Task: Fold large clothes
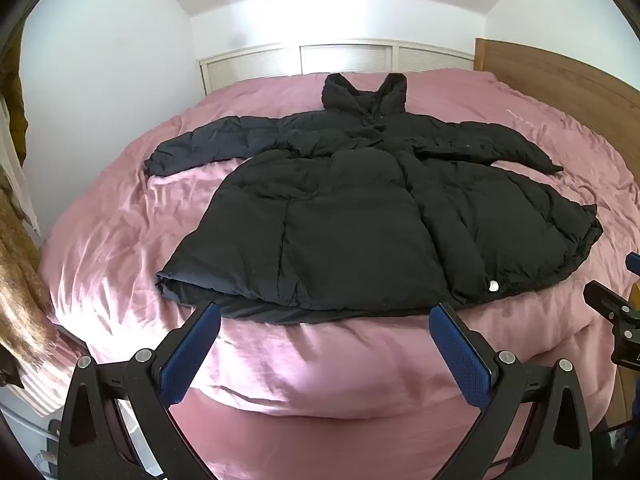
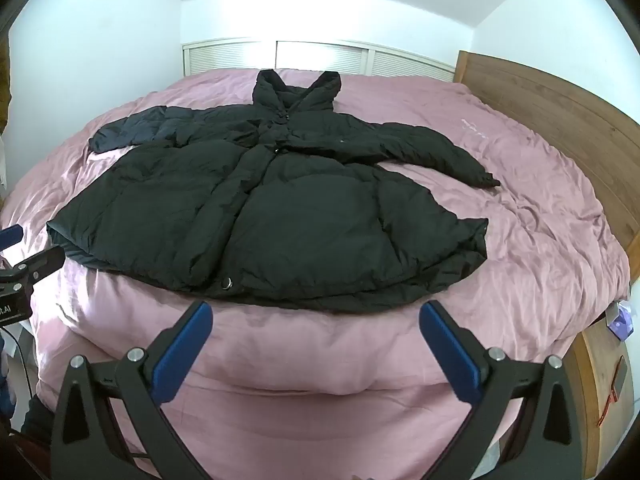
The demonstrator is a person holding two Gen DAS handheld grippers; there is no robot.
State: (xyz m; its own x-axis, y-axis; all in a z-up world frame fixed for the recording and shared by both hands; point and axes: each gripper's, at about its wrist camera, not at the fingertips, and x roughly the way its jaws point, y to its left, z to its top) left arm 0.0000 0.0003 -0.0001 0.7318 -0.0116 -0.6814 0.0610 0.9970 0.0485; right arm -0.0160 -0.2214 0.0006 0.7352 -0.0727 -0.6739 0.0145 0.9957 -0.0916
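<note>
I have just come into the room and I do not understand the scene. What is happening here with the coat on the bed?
A person holds two grippers above the near edge of a bed with a pink cover. A black puffy coat lies spread flat on it, sleeves out to both sides, hood at the far end. The left gripper and the right gripper are both open and empty, short of the hem. No fold has been made yet.

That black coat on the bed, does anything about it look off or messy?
Nothing is damaged. The coat lies spread flat on the pink bedcover, sleeves out. Only its near hem is uneven, with the underlayer peeking out. Both grippers, left and right, are open.
</note>
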